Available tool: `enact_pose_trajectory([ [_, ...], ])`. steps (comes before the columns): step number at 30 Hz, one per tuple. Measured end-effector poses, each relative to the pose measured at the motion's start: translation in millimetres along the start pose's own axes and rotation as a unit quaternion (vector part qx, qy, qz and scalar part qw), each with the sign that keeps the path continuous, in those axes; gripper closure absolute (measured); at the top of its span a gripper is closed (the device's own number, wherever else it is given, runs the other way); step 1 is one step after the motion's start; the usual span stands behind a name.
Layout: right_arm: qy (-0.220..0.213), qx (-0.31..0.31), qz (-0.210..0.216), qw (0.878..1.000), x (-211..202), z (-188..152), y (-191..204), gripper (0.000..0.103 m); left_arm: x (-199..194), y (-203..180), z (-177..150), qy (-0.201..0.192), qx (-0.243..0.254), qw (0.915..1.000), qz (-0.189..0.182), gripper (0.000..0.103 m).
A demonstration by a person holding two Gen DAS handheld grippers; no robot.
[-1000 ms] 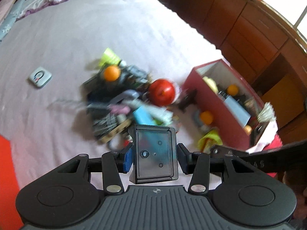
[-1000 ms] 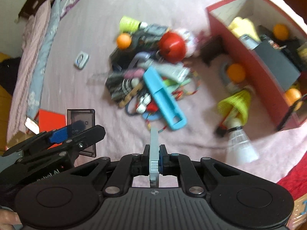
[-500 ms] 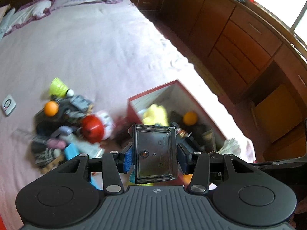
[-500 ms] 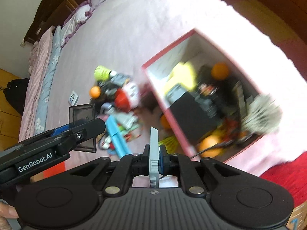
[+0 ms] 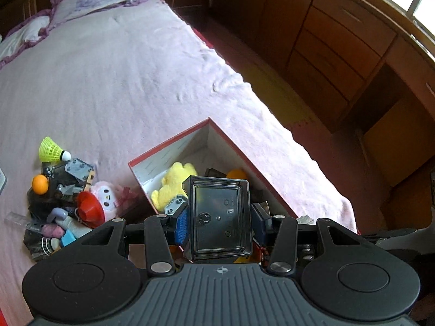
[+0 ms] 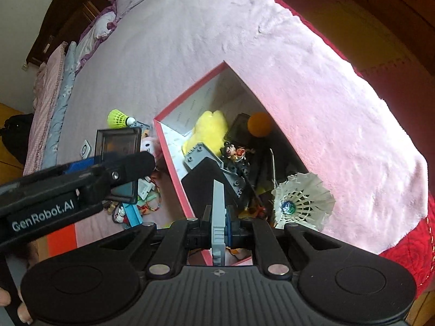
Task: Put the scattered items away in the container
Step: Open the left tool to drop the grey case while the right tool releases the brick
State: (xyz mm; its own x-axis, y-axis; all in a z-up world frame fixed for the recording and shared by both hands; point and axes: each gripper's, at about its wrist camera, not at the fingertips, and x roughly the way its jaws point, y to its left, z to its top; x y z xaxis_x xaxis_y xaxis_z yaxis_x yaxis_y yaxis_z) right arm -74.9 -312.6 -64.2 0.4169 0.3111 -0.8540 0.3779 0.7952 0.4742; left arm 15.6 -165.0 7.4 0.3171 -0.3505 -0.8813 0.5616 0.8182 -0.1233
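Note:
A red box (image 5: 233, 146) (image 6: 190, 92) sits on the pink bedspread, holding a yellow plush (image 5: 174, 182) (image 6: 209, 130), an orange ball (image 6: 259, 127) and other items. My left gripper (image 5: 218, 218) is shut on a dark clear plastic case (image 5: 218, 217) and holds it above the box's near part; the case also shows in the right wrist view (image 6: 117, 146). My right gripper (image 6: 218, 228) is shut on a thin grey flat piece (image 6: 218, 209), held over the box's near edge. A pile of scattered items (image 5: 62, 203) lies left of the box.
A yellow shuttlecock (image 5: 50, 150) and an orange ball (image 5: 40, 185) lie in the pile. A white shuttlecock (image 6: 301, 201) rests at the box's right corner. Wooden drawers (image 5: 339, 43) stand beyond the bed's right edge. Pillows (image 5: 89, 0) lie at the head.
Both grippers have moved right from over the scattered pile to over the red box, each still holding its item.

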Motion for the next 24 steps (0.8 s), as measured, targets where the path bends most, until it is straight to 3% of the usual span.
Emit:
enact_pose_trajectory([
  [17, -0.003, 0.001, -0.015, 1.0, 8, 10, -7, 0.093, 26, -1, 25, 0.018, -0.005, 0.9998, 0.002, 0.056],
  [24, -0.004, -0.002, -0.018, 1.0, 10, 12, -3, 0.084, 30, 5, 31, 0.021, -0.017, 0.9995, 0.015, 0.054],
])
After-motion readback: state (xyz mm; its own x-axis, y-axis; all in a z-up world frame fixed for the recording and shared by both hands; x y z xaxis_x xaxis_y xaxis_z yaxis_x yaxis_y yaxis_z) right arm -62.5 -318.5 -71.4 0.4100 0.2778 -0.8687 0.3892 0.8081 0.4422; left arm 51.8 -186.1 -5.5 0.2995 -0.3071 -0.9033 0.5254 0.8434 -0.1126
